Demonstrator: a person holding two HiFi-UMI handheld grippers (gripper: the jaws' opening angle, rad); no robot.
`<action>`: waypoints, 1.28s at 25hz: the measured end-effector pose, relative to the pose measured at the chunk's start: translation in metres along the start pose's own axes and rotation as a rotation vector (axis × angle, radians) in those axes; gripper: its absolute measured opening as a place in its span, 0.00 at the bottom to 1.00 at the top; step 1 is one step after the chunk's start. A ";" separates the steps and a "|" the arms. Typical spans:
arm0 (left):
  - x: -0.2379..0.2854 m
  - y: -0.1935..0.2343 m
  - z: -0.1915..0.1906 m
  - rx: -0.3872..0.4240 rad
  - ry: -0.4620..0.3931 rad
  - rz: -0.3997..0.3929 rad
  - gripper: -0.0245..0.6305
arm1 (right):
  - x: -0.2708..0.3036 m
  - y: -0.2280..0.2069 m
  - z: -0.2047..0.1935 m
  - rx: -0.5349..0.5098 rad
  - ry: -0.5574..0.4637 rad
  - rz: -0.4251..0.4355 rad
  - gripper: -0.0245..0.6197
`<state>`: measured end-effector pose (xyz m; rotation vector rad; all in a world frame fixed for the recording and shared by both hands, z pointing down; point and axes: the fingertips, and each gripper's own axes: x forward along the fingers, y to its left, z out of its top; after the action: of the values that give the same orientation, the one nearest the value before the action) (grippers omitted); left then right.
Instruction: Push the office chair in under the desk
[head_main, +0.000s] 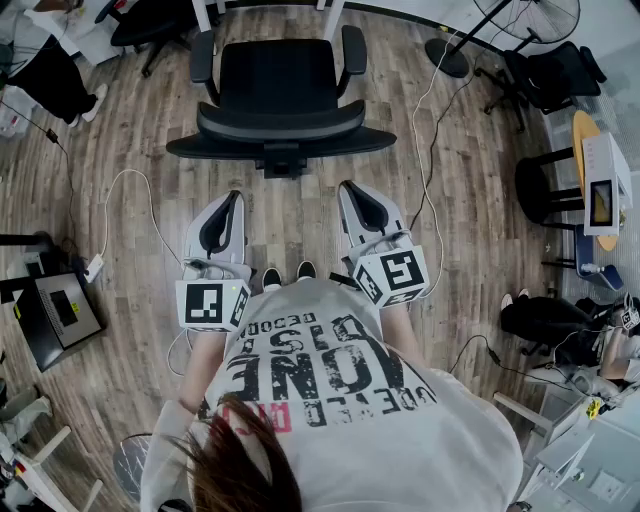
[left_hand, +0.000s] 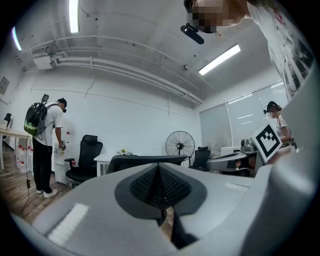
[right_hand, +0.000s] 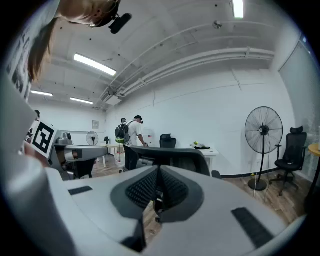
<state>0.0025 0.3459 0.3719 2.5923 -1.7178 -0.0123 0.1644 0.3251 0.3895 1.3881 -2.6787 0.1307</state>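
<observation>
Wood-plank floor (head_main: 110, 130) of an open office runs up to a white table (right_hand: 212, 151). A black office chair (head_main: 280, 100) stands there with its seat facing the table and its backrest turned to the person. It appears lined up between the table's two white legs but is not yet pushed under. Just behind it, the person holds the left gripper (head_main: 231, 200) and the right gripper (head_main: 351, 192) side by side and roughly level. Both are aimed at the backrest and stop short of it, and each pair of fingers (left_hand: 145, 185) is pressed together with nothing between them. The job looks to be at the approach stage. The next move calls for setting both closed tips against the curved upper edge of the backrest, one either side of its centre, then pushing evenly so the chair rolls straight rather than swivels. Nothing stands between grippers and chair. A person with a backpack (right_hand: 131, 136) stands by the far wall. A pedestal fan (right_hand: 264, 129) and a second black chair (head_main: 555, 72) sit off to the right, well clear of the path. Closest to trouble is a white cable (head_main: 428, 150) trailing over the floor beside the chair's right side, which the base could catch if the chair drifts.
</observation>
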 end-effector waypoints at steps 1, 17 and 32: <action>-0.001 0.001 0.002 0.000 -0.005 0.000 0.06 | -0.001 0.001 0.000 -0.001 -0.002 -0.002 0.08; -0.022 0.016 -0.006 0.004 0.017 -0.041 0.06 | -0.012 0.033 0.000 0.034 -0.037 0.002 0.08; 0.040 0.044 -0.024 0.033 0.061 0.033 0.06 | 0.043 -0.045 -0.010 0.058 0.013 -0.002 0.08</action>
<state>-0.0223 0.2926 0.3977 2.5575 -1.7547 0.0957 0.1770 0.2656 0.4072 1.4006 -2.6839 0.2179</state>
